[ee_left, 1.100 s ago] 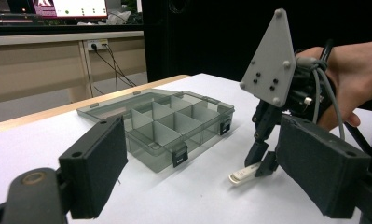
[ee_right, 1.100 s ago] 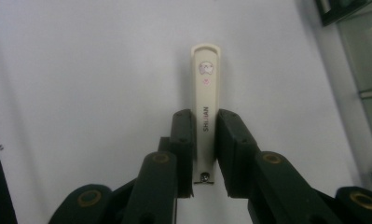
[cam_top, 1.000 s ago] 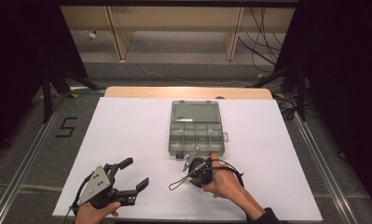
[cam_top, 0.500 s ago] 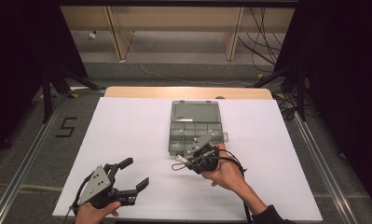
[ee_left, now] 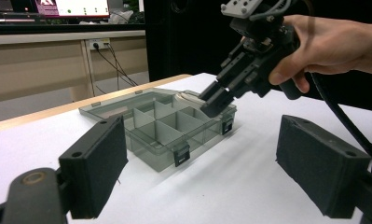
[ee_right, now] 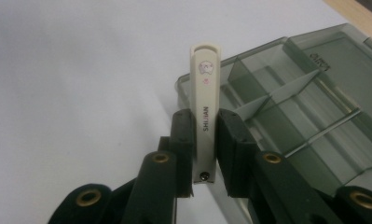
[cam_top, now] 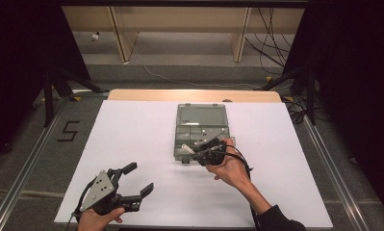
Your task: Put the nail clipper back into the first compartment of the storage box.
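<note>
A smoky clear plastic organiser box (cam_top: 201, 126) lies open on the white table, its lid flat behind it and its compartments (ee_right: 305, 107) bare. My right gripper (cam_top: 198, 154) hovers over the box's front left corner, shut on a slim cream tool (ee_right: 205, 93) printed "SHIJIAN", which sticks out past the pads. In the high view the tool (cam_top: 185, 148) shows as a pale tip at the box's left edge. My left gripper (cam_top: 140, 178) rests near the table's front left, jaws wide open and empty. From it I see the box (ee_left: 160, 126) and the right gripper (ee_left: 216, 100) dipping toward it.
A white sheet (cam_top: 132, 139) covers the table, with a wooden strip (cam_top: 194, 95) along its far edge. The right gripper's black cable (cam_top: 247, 168) trails back along the forearm. Dark stands and cables sit on the floor to both sides.
The right gripper has carried the cream tool forward from the table in front of the box to over the box's front left corner. The left gripper has stayed put.
</note>
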The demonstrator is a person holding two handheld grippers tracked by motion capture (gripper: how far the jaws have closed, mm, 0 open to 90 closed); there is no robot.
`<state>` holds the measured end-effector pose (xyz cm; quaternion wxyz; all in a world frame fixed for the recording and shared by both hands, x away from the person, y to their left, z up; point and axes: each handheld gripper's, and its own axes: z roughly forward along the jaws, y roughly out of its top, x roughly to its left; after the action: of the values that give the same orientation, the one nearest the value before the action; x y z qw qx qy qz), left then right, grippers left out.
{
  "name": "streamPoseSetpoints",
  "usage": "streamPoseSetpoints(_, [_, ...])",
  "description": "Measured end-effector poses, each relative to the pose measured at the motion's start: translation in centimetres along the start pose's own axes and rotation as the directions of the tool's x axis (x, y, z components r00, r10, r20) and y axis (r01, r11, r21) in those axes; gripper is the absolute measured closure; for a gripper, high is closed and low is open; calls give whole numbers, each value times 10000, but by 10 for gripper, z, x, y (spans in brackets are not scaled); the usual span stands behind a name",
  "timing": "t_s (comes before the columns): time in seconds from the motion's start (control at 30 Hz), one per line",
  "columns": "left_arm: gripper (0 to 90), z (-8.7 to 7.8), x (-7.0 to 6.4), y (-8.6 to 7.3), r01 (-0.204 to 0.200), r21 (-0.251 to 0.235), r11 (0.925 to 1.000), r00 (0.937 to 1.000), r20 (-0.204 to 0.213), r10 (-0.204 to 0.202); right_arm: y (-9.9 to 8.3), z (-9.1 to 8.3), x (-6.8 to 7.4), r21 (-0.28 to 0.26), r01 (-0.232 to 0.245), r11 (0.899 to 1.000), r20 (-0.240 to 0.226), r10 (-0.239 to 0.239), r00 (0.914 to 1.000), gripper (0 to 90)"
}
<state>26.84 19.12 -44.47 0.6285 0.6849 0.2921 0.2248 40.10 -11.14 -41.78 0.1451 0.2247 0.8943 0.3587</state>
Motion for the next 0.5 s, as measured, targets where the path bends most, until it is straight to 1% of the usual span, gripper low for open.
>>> streamPoseSetpoints(0.03, [157,0,0,0,1,-2,10000,10000,5,-1,2,0,-1,58,-13,10000,-95,13,10000,770])
streamPoseSetpoints(0.07, [157,0,0,0,38,-46,10000,10000,11,-38,3,2,-2,-61,-16,10000,35,16,10000,770])
streamPoseSetpoints(0.13, [157,0,0,0,32,-65,10000,10000,31,-32,6,5,-5,-122,-2,9999,113,4,9999,770])
streamPoseSetpoints(0.17, [158,0,0,0,33,-53,10000,10000,24,-33,8,5,-7,-66,-32,10000,85,33,10000,770])
streamPoseSetpoints(0.2, [157,0,0,0,20,-43,10000,10000,17,-20,8,6,-7,-143,-96,9999,196,98,9998,770])
streamPoseSetpoints(0.23, [157,0,0,0,14,-39,10000,10000,9,-14,10,6,-8,-81,-146,9999,196,148,9997,770])
streamPoseSetpoints(0.27, [158,0,0,0,14,-42,10000,10000,7,-14,10,8,-9,-158,-117,9998,201,120,9997,770])
streamPoseSetpoints(0.3, [157,1,0,0,31,-160,9999,10000,81,-30,12,8,-10,-37,-135,9999,134,136,9998,770])
streamPoseSetpoints(0.33, [158,0,0,0,16,-73,10000,10000,27,-16,12,10,-10,-181,-154,9997,304,160,9994,770])
streamPoseSetpoints(0.4, [157,0,0,0,37,-53,10000,10000,7,-37,13,11,-13,-104,-227,9997,288,230,9993,770])
streamPoseSetpoints(0.43, [157,0,0,0,41,-54,10000,10000,11,-41,14,13,-13,-186,-293,9994,300,298,9991,770])
streamPoseSetpoints(0.47, [157,0,0,0,1,-22,10000,10000,22,-1,15,13,-16,-111,-311,9995,244,313,9992,770])
streamPoseSetpoints(0.5, [158,0,0,0,-18,-26,10000,10000,26,18,15,15,-17,-244,-393,9989,397,402,9984,770])
